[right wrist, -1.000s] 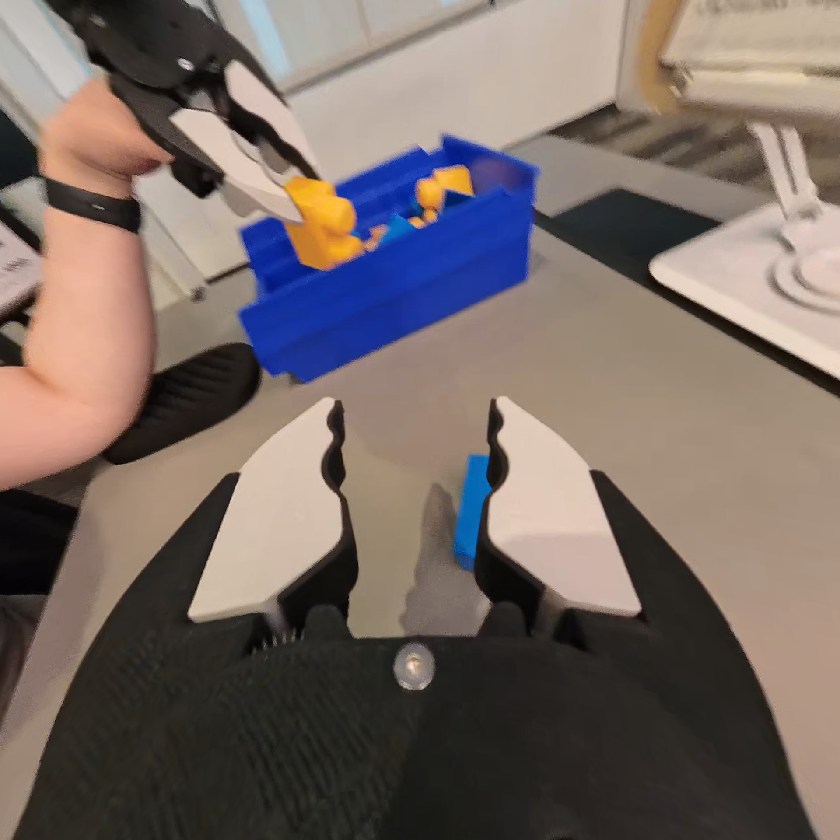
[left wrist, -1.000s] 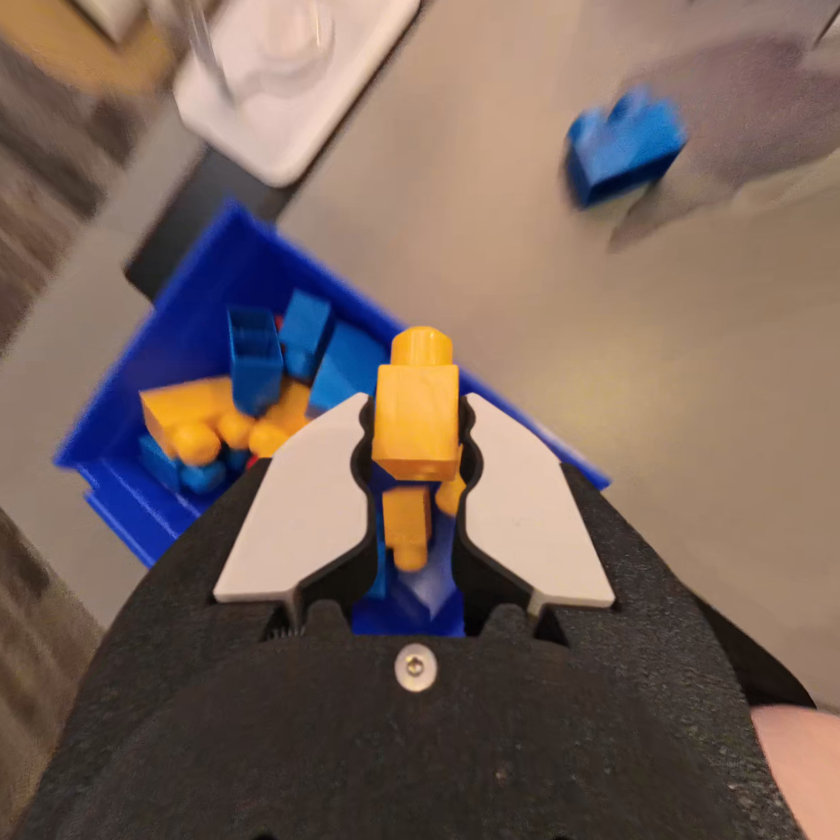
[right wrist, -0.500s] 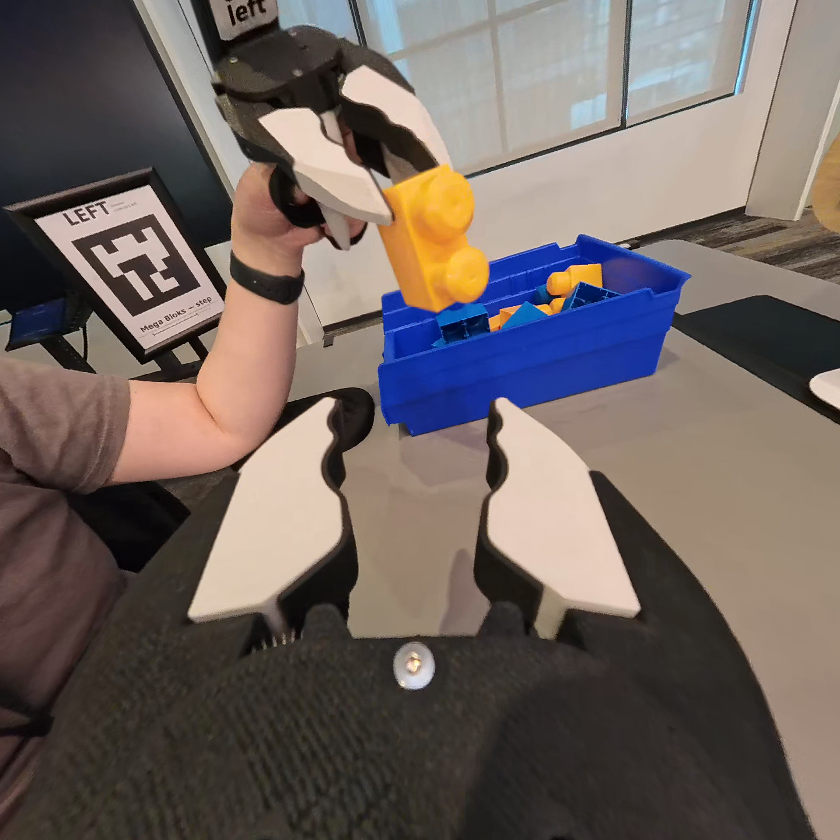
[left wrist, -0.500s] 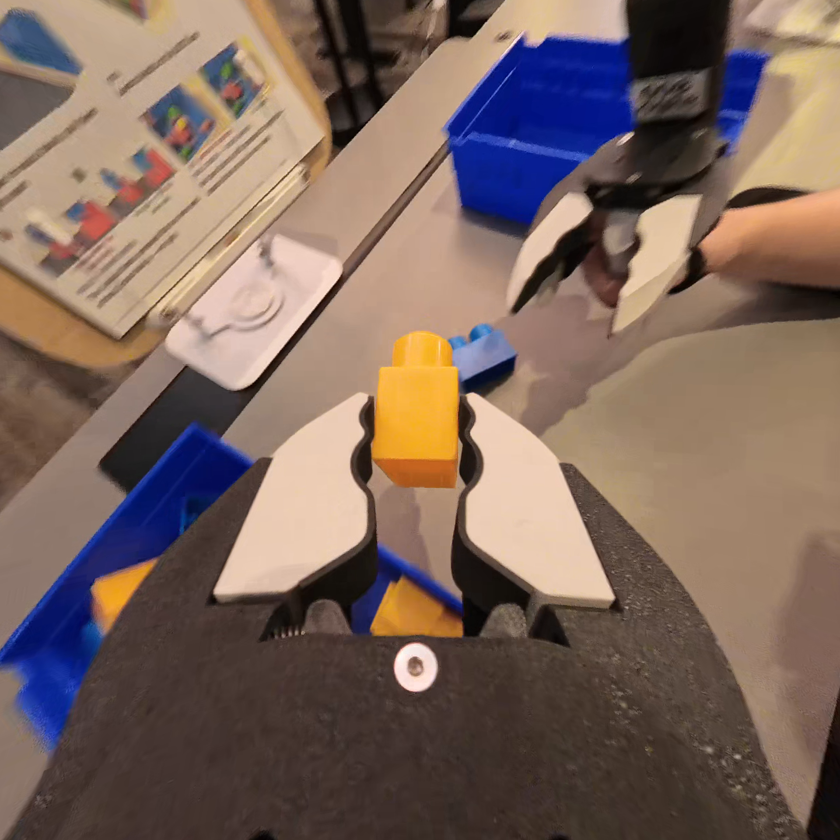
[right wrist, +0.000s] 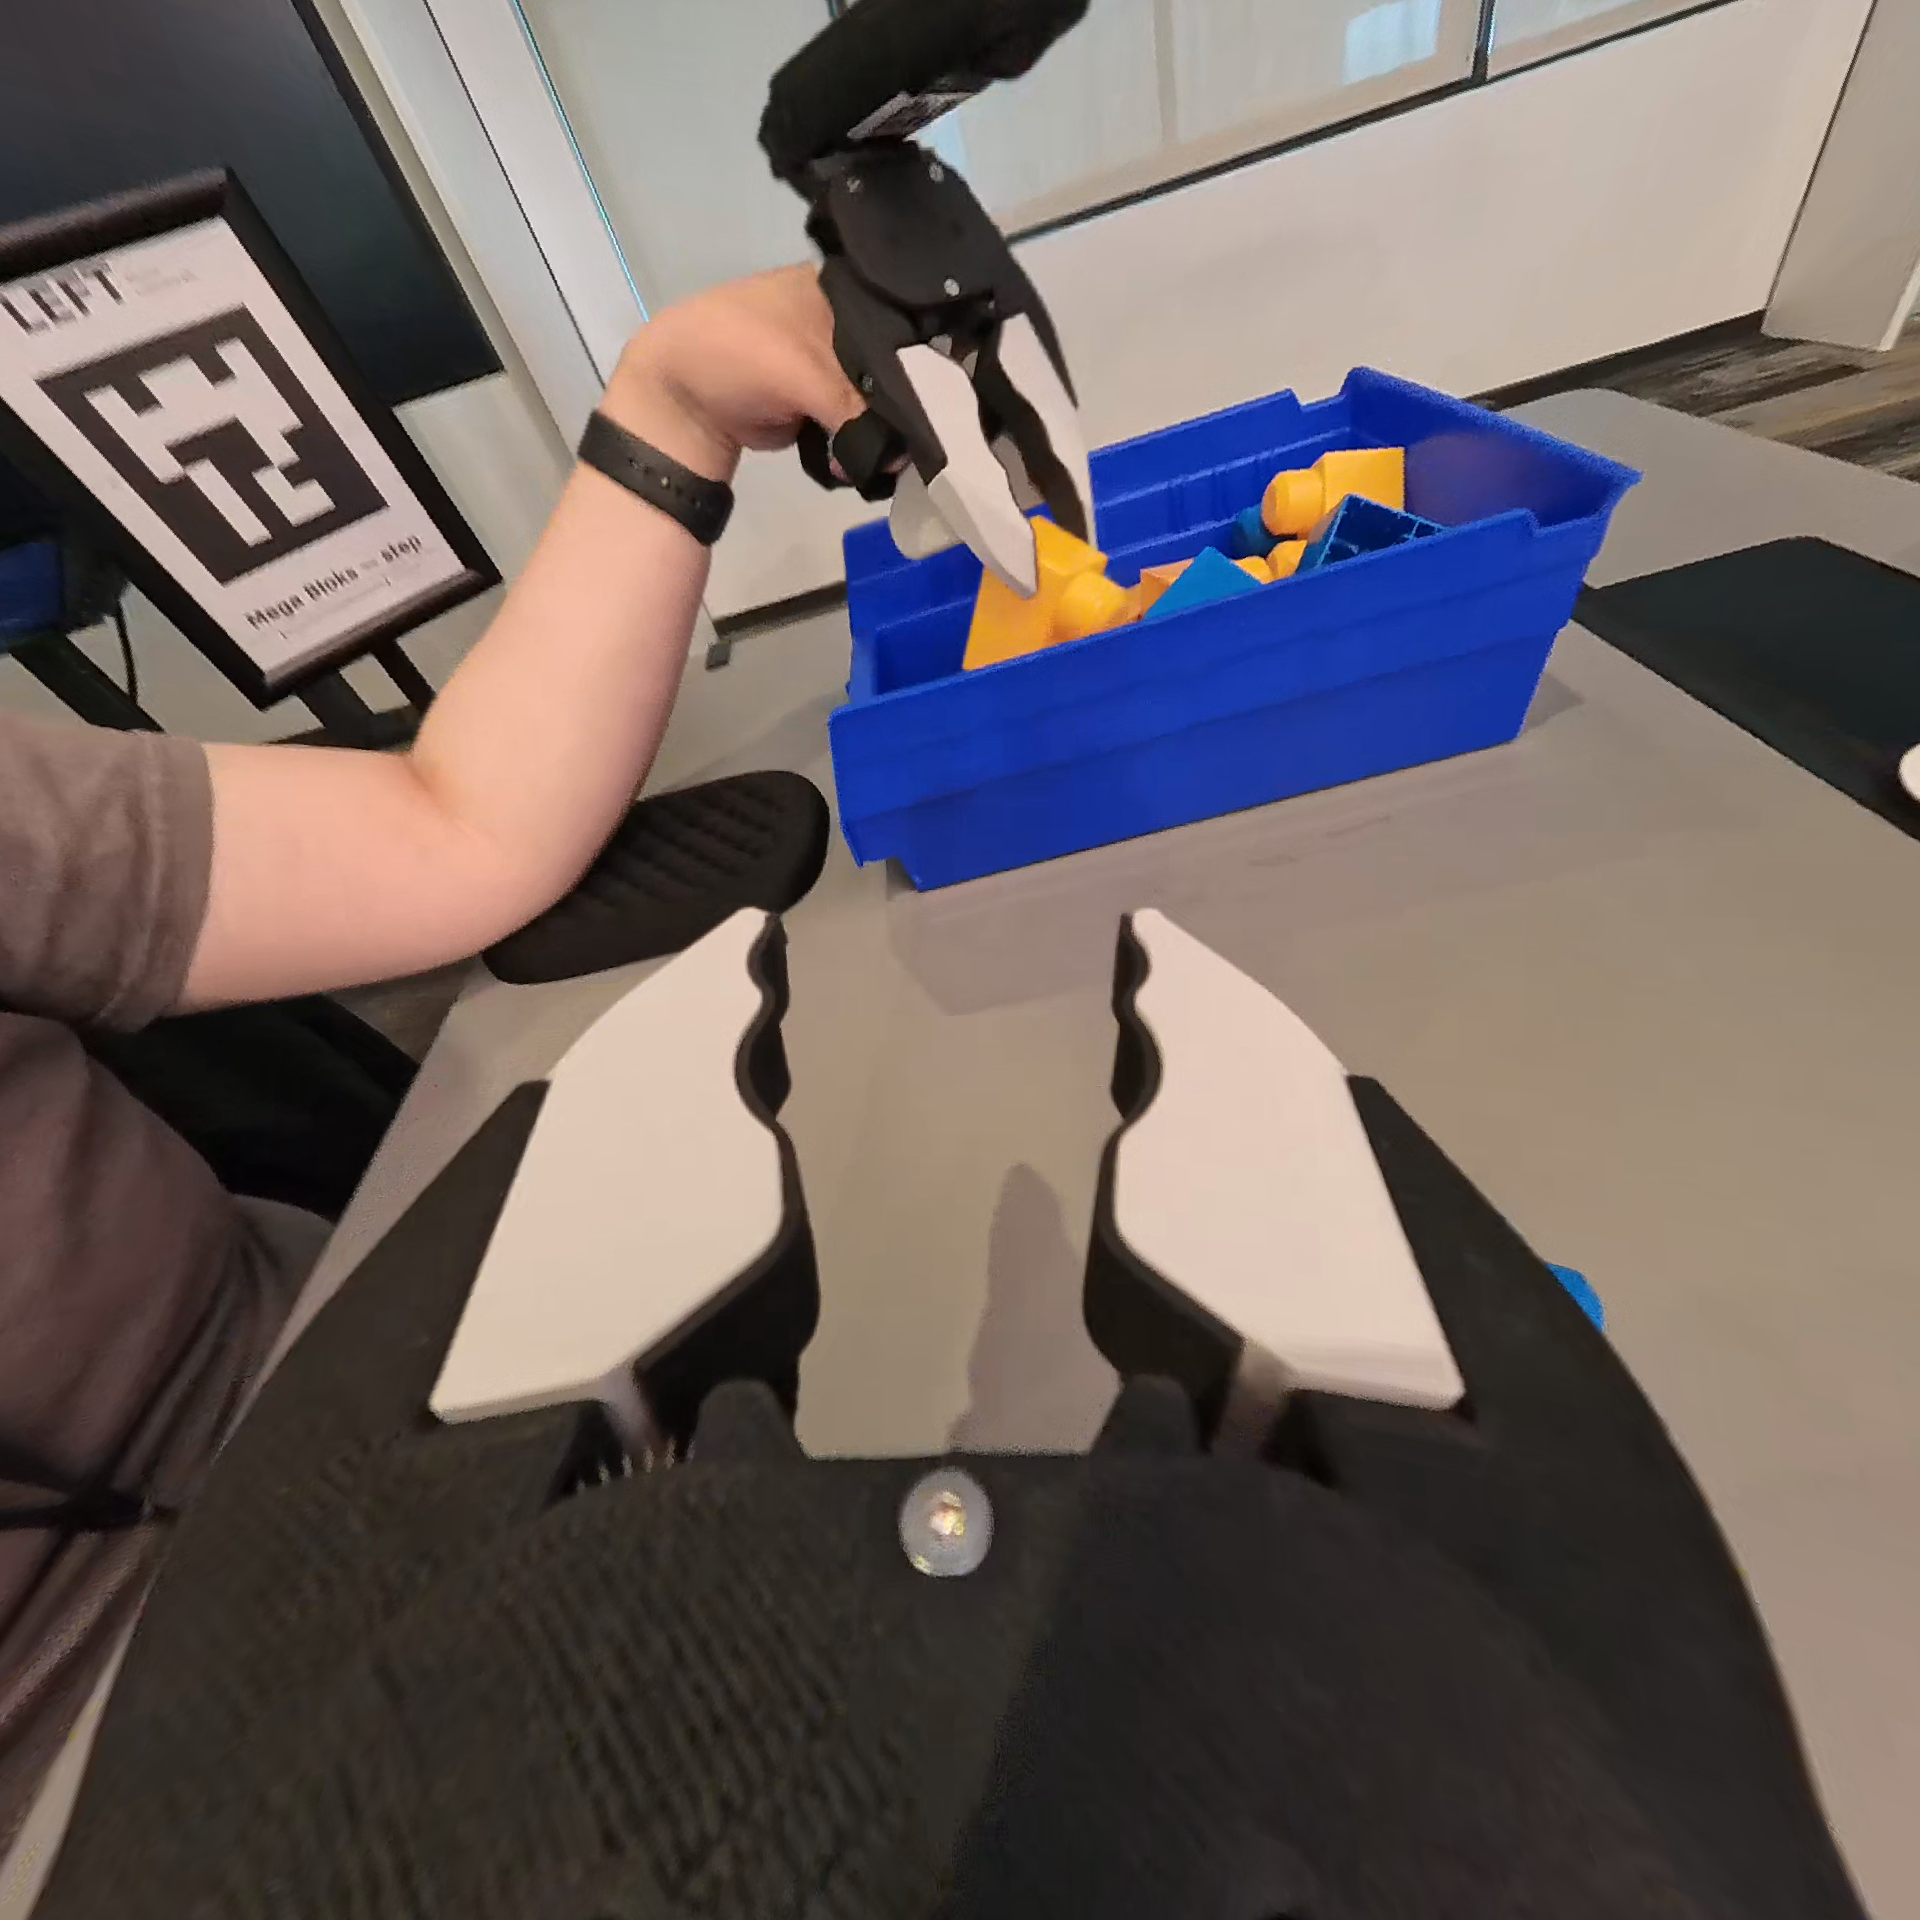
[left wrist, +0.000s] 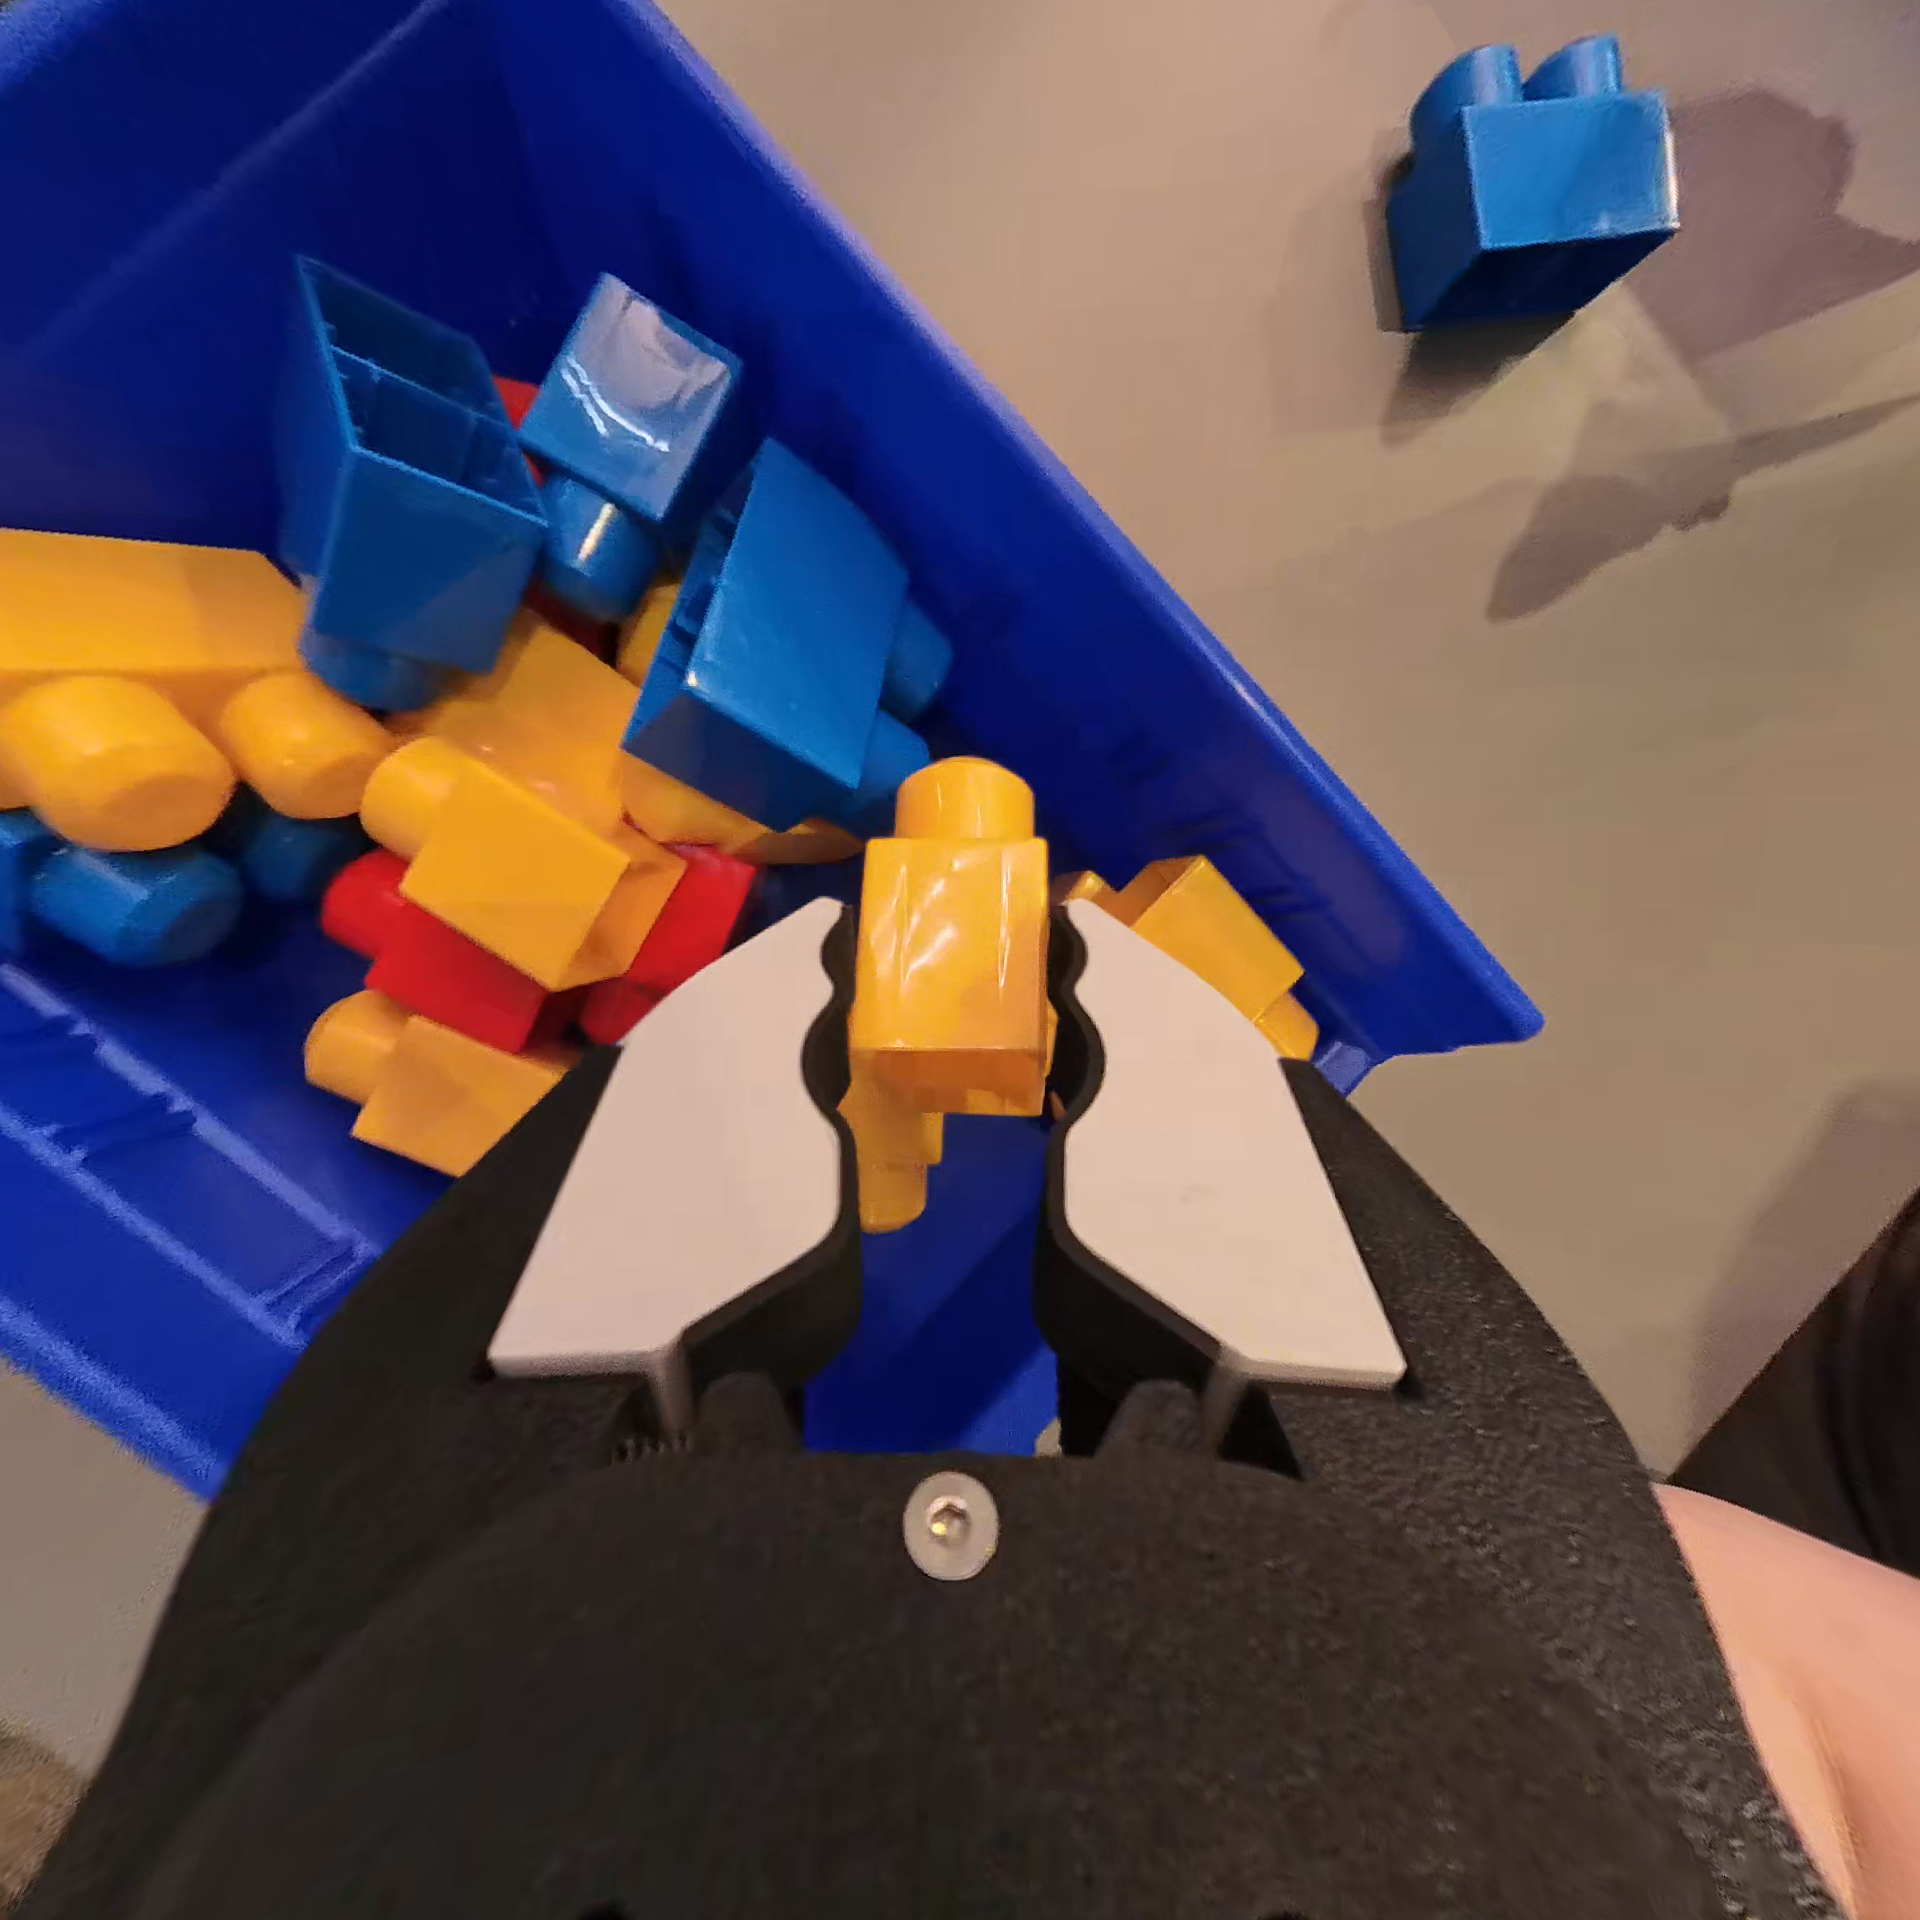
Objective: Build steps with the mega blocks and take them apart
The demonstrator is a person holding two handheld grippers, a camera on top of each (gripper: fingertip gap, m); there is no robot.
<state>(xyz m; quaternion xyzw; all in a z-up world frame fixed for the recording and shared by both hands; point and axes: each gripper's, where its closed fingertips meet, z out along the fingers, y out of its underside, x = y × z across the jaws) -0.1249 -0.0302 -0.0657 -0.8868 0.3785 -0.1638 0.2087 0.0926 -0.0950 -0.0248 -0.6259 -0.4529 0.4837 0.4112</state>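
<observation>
Grey tabletop (right wrist: 1558,1039) spreads ahead of me, with a blue bin (right wrist: 1195,717) of mixed blocks at its far side. My left gripper (left wrist: 951,940) is clamped on a yellow block (left wrist: 951,966), hanging over the bin's near end. My right gripper (right wrist: 951,935) hovers low above the table, fingers wide apart and holding nothing. One blue block (left wrist: 1538,187) sits alone on the table, right of the bin.

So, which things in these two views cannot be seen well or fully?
- Yellow block, left wrist view: its lower part is hidden between the left gripper fingers.
- Loose blue block, right wrist view: the right gripper, open, covers nearly all of it.
- Blue bin, left wrist view: cut off by the left and top edges.
</observation>
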